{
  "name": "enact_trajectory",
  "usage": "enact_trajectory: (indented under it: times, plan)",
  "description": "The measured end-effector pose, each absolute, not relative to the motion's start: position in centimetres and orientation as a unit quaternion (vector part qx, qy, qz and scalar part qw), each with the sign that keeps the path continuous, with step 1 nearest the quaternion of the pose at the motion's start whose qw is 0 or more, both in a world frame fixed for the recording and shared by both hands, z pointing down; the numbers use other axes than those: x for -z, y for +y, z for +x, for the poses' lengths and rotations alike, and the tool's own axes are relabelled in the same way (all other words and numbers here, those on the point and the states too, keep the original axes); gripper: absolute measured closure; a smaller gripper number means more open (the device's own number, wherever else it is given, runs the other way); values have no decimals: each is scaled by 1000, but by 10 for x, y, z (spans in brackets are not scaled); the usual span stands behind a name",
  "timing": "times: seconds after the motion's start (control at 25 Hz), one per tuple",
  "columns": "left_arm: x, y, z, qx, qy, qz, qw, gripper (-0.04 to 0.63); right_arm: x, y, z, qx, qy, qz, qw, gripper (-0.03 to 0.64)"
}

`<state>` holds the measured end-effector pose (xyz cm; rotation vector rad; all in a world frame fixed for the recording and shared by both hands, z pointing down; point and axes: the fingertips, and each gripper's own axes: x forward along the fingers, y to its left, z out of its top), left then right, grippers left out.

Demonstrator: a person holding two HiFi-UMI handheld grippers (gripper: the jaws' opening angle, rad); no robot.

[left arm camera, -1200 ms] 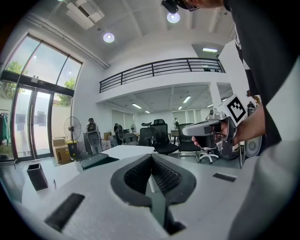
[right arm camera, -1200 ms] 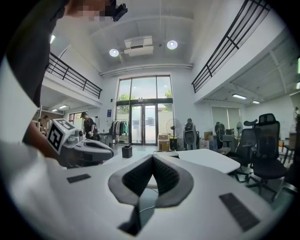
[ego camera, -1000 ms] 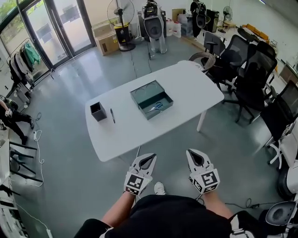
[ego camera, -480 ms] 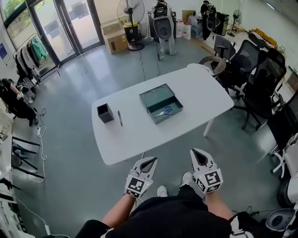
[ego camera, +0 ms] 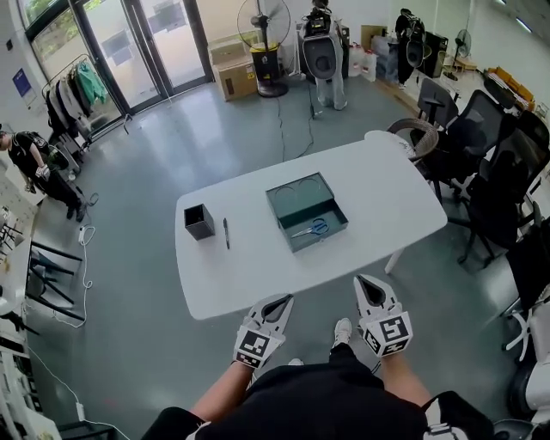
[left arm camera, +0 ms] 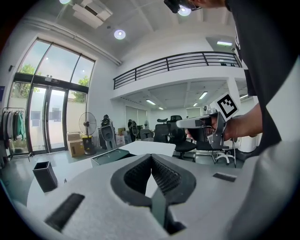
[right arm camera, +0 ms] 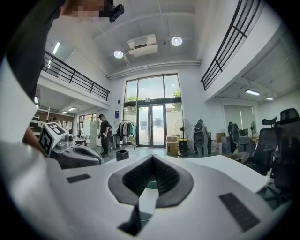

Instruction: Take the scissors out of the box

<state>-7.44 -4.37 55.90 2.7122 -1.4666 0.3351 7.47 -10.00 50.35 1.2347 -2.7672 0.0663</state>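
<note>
A dark green open box (ego camera: 300,203) lies in the middle of a white table (ego camera: 241,279). Blue-handled scissors (ego camera: 311,229) rest inside its near half. My left gripper (ego camera: 284,298) is shut and empty, hanging just short of the table's near edge. My right gripper (ego camera: 364,279) is beside it, shut and empty too, and also short of the edge. In the left gripper view, the shut left gripper (left arm camera: 151,155) faces the box (left arm camera: 110,155) across the tabletop. The right gripper view shows the shut right gripper (right arm camera: 152,157) facing the table (right arm camera: 220,164).
A black pen cup (ego camera: 198,222) and a pen (ego camera: 226,233) sit on the table's left part. Office chairs (ego camera: 498,180) crowd the right side. A fan (ego camera: 265,21), cardboard boxes (ego camera: 234,76) and machines stand at the back. A person (ego camera: 39,168) is at far left.
The person has walked toward the table, which now lies closer to both grippers. Both grippers were carried forward and stay shut. The scissors still lie in the box.
</note>
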Motion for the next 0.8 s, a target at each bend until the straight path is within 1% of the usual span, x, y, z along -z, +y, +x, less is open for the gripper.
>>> enact_trajectory:
  times: [0.52,0.8]
  plan:
    - [-563,-147,-42,-110,-539,834,48,583,-514,-223,102,-34,-939,334,76,611]
    - [-559,-190,-24,-110,-572,811,51,583,-520,-277,117,-46,-949,304,67,611]
